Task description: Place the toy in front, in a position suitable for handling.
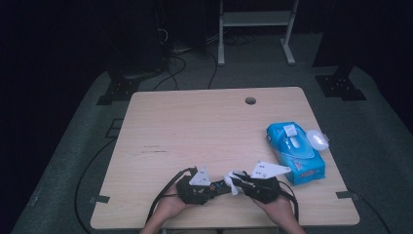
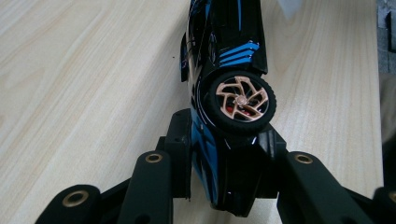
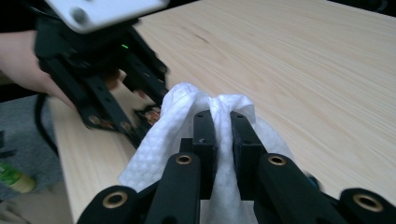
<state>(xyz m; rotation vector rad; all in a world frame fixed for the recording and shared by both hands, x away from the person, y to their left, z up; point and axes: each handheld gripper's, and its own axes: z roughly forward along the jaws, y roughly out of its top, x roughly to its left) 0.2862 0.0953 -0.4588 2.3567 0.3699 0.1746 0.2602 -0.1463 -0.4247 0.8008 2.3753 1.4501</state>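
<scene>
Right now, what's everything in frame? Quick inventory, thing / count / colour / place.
toy car: 1, black and blue with gold-spoked wheels, clamped in the left hand-held gripper above the near table edge
wet wipe: 1, white, pinched in the right hand-held gripper, against the car
wipes pack: 1, blue, right side of the table, flap lid open
table: 1, light wood, round hole near the far edge
metal stand: 1, white, on the floor beyond the table
cables: several, black, on the floor at far left
left hand-held gripper: 1, black, shut on the car
right hand-held gripper: 1, black, shut on the wipe
hands: 2, at the bottom edge
</scene>
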